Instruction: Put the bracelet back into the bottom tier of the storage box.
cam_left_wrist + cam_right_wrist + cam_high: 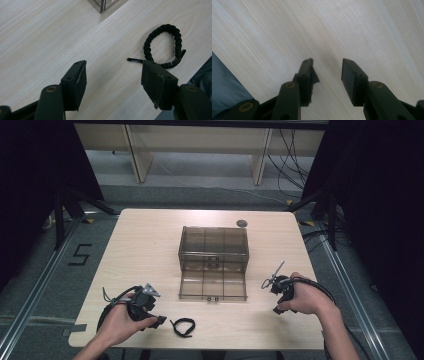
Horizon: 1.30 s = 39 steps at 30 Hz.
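At the table's near edge, black braided bracelet (162,40): bring your empty, wide-spread left gripper (113,80) right, straddling its braid before closing.

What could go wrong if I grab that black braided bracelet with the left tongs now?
1. The black braided cord bracelet lies flat beyond the open left tongs, off toward one pad; closing may pinch only its thin tail.
2. It sits near the edge of the pale wooden table, so a nudge could push it off.

Lab, black curtains (30,180), floor rails (30,290)
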{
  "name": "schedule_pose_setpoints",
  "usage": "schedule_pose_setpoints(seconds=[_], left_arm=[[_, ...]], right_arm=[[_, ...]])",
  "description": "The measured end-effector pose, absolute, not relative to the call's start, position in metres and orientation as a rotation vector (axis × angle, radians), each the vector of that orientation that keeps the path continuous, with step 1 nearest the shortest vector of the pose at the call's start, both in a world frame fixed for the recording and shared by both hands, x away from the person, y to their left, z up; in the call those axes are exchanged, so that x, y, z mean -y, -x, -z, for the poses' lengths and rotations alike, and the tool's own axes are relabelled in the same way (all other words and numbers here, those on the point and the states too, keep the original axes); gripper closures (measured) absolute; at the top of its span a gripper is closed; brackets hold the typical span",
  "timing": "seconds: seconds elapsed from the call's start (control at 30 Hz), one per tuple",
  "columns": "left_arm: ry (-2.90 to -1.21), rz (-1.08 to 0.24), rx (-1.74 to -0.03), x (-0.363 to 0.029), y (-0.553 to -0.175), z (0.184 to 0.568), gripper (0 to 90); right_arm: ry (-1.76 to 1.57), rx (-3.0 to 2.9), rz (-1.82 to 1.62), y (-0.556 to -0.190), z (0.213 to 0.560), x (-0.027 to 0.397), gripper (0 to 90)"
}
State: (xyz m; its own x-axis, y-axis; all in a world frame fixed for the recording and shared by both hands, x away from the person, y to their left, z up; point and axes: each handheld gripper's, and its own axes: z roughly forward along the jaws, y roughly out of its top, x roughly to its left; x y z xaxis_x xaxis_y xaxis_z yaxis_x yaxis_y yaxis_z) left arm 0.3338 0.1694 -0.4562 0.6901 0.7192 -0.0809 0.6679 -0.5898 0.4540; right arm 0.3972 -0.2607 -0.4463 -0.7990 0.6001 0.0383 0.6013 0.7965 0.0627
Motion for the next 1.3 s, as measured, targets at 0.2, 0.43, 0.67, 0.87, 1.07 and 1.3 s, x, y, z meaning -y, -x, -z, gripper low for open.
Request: schedule_pose_setpoints(seconds=[0.2, 0.43, 0.67, 0.87, 1.07, 1.3], left_arm=[[-2.535, -0.13, -1.052, -0.159, -0.337, 0.448, 40.2], [-2.636, -0.067, -1.048, -0.139, -0.347, 0.446, 44.0], [-2.665, -0.01, -1.028, -0.123, -0.355, 0.45, 52.9], [-2.697, 0.048, -0.998, -0.111, -0.355, 0.454, 57.2], [-2.728, 0.085, -0.984, -0.104, -0.355, 0.461, 60.2], [-2.79, 0.074, -0.934, -0.096, -0.356, 0.468, 61.9]], right_arm=[[0.987, 2.967, 0.115, -0.397, 0.446, 0.262, 61.8], [1.0, 2.959, 0.116, -0.395, 0.443, 0.261, 61.3], [1.007, 2.953, 0.113, -0.396, 0.445, 0.261, 60.7], [0.994, 2.964, 0.124, -0.396, 0.444, 0.261, 60.1], [0.994, 2.953, 0.115, -0.395, 0.445, 0.259, 59.6], [1.007, 2.947, 0.098, -0.395, 0.446, 0.258, 58.7]])
